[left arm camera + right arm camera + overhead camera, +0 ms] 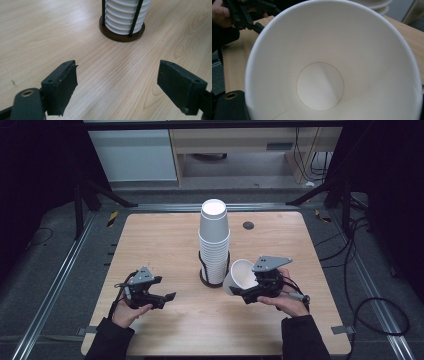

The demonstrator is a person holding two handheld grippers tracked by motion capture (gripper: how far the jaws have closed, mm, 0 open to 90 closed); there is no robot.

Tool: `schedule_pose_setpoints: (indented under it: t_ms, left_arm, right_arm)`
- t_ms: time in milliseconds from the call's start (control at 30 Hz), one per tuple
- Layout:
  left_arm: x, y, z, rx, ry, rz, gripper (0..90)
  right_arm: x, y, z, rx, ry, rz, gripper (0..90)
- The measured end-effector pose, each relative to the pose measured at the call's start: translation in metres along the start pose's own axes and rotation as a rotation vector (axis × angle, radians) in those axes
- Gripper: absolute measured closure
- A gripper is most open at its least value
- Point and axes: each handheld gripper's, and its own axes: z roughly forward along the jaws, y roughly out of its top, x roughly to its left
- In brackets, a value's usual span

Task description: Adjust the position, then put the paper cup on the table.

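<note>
The right gripper point(239, 292) pinches a white cup point(241, 276) — tipped on its side, mouth toward the gripper's camera — just at 4 o'clock of the cup stack point(214, 240) in its holder point(210, 281). The left gripper point(162, 292), at 8 o'clock, is spread wide — nothing between its jaws.

The worktop point(165, 240) is pale wood with a flowing darker grain and a small dark round spot point(248, 225) near its far edge. The stacked cups point(214, 240) are plain white, ringed by their rims, on a dark brown base point(122, 36) with black rods. The single cup point(241, 275) is white inside and out. Both grippers, left point(167, 299) and right point(239, 294), are black; the right carries a grey plate point(271, 263). The sleeves point(109, 340) are black.
</note>
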Motion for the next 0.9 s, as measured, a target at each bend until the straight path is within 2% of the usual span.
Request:
schedule_pose_setpoints:
  t_ms: [300,500,800,900]
  left_arm:
    - [0.007,-0.003,-0.002,0.002,0.034,-0.043,15.4]
    - [0.012,-0.005,-0.001,0.002,0.048,-0.069,15.4]
    - [0.015,-0.006,-0.002,0.012,0.078,-0.086,15.9]
    - [0.015,-0.007,-0.001,0.017,0.084,-0.087,16.0]
  right_arm:
    - [-0.016,-0.014,-0.02,-0.005,-0.109,0.042,12.5]
    - [-0.027,-0.016,-0.028,0.003,-0.211,0.074,12.6]
    - [-0.052,-0.025,-0.028,0.064,-0.37,0.143,12.5]
    - [-0.061,-0.027,-0.026,0.086,-0.43,0.184,12.6]
